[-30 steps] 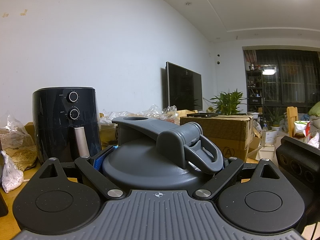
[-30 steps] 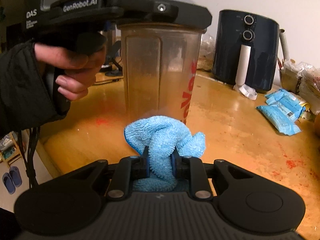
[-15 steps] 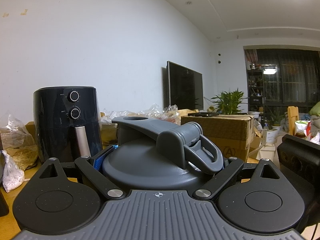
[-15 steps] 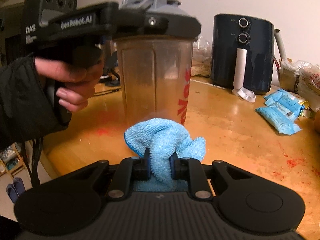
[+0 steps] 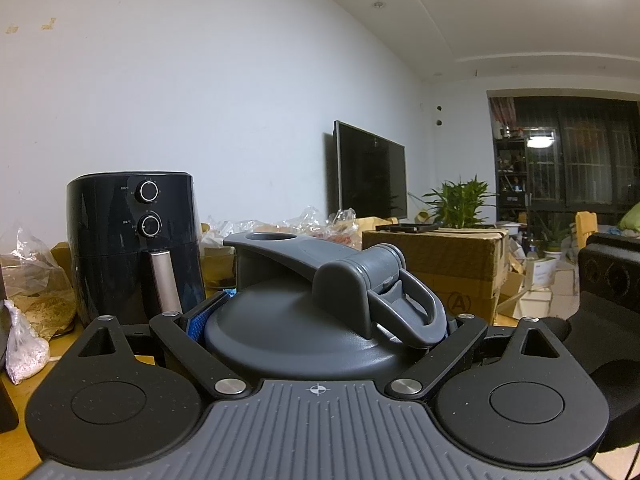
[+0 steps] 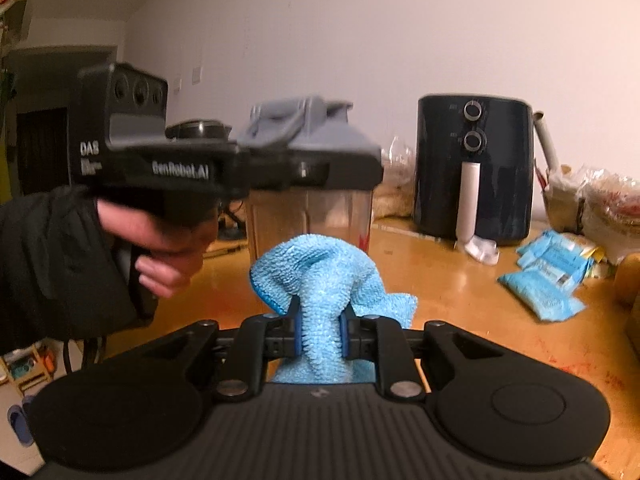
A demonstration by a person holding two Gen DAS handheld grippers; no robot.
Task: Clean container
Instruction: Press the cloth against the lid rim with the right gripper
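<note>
A clear shaker bottle (image 6: pixel 308 216) with red lettering and a grey flip lid (image 6: pixel 304 124) stands upright on the wooden table (image 6: pixel 460 300). My left gripper (image 6: pixel 312 168), held by a hand (image 6: pixel 160 240) in a dark sleeve, is shut on the bottle at the lid's rim. In the left wrist view the lid (image 5: pixel 304 328) fills the space between the left gripper (image 5: pixel 332 312) fingers. My right gripper (image 6: pixel 320 332) is shut on a bunched light blue cloth (image 6: pixel 316 268), just in front of the bottle's lower body. Whether cloth and bottle touch is unclear.
A black air fryer (image 6: pixel 476 172) stands at the back of the table, also seen in the left wrist view as the air fryer (image 5: pixel 136 240). Blue packets (image 6: pixel 548 276) and plastic bags lie at the right. A cardboard box (image 5: pixel 440 256) sits behind the bottle.
My right gripper has risen and tipped up with the cloth, so the bottle's lid now shows in full. The left gripper and bottle have kept still.
</note>
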